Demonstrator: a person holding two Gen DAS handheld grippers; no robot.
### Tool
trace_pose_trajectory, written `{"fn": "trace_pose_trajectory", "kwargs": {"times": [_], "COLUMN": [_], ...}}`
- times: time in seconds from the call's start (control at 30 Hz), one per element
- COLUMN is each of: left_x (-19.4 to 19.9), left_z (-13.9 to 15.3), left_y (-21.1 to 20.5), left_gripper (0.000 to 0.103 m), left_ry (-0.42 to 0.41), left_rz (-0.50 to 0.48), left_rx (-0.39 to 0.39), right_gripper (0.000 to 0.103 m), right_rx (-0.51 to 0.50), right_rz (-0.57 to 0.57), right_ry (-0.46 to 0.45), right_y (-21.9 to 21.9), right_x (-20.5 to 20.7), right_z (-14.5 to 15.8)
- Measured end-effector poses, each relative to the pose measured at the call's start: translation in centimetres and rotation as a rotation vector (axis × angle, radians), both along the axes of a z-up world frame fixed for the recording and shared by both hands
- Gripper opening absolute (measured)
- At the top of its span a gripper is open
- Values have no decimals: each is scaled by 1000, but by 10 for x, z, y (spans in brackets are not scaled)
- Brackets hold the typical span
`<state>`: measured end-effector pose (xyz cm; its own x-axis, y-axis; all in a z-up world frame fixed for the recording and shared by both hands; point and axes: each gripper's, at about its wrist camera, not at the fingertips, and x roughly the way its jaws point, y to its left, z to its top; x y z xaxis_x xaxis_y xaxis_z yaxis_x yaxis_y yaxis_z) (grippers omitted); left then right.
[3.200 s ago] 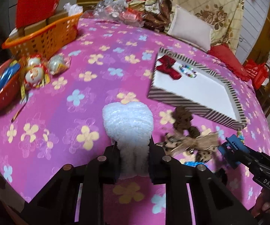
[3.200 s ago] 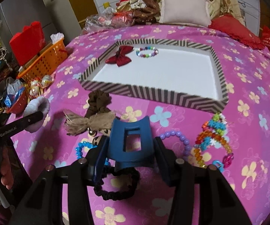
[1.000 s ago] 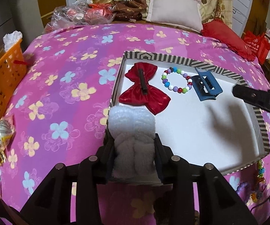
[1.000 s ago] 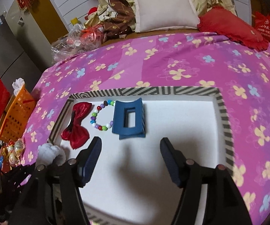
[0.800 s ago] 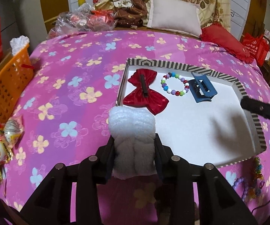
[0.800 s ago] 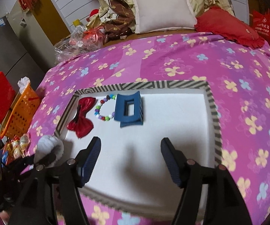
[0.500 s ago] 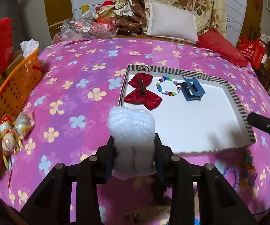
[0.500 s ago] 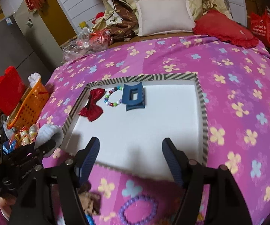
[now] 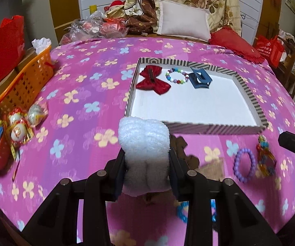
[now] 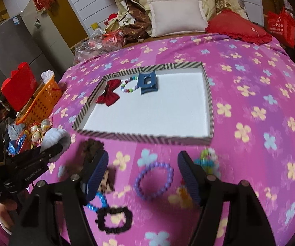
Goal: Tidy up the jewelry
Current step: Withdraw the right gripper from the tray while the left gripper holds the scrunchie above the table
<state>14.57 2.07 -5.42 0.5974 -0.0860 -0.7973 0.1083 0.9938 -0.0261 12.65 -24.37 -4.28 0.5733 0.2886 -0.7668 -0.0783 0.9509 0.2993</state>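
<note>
Left claw (image 9: pixel 147 160): closed on a white fluffy scrunchie (image 9: pixel 144 141), both pads pressing its sides, the plush bulging above the fingertips. Held over the pink flowered bedspread (image 9: pixel 81 94).

Right claw (image 10: pixel 142 174): jaws standing wide, nothing between the pads. Directly ahead of it, between the fingers as seen from the right wrist, a purple bead bracelet (image 10: pixel 153 181) lies flat on the bedspread.

Striped-rim tray (image 9: pixel 249 94): beyond both claws, white floor. In its far left corner, in a row: red bow clip (image 9: pixel 152 80), multicoloured bead bracelet (image 9: pixel 177 75), blue claw clip (image 9: pixel 200 80); bracelet and blue clip touching or nearly so.

Loose items near the right claw: black scrunchie (image 10: pixel 114 219) below its left finger, blue bead bracelet (image 10: pixel 98 203) beside that, brown scrunchie (image 10: pixel 92 146) past the left fingertip, colourful bead bundle (image 10: pixel 207 160) by the right finger; all blurred.

Left of the left claw: orange basket (image 9: pixel 24 82), wrapped round trinkets (image 9: pixel 22 125).
</note>
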Motion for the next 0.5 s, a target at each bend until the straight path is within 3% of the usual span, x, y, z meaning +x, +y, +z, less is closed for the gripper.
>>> {"fn": "trace_pose_trajectory", "kwargs": {"times": [0.5], "left_x": [-54], "left_z": [-8], "left_y": [7], "left_gripper": [23], "left_ry": [20], "left_rz": [25], "left_rx": [9], "right_gripper": [73], "right_rx": [-51], "right_rz": [55], "right_ry": [-10], "right_y": [18], "right_x": [-61], "right_z": [-11]}}
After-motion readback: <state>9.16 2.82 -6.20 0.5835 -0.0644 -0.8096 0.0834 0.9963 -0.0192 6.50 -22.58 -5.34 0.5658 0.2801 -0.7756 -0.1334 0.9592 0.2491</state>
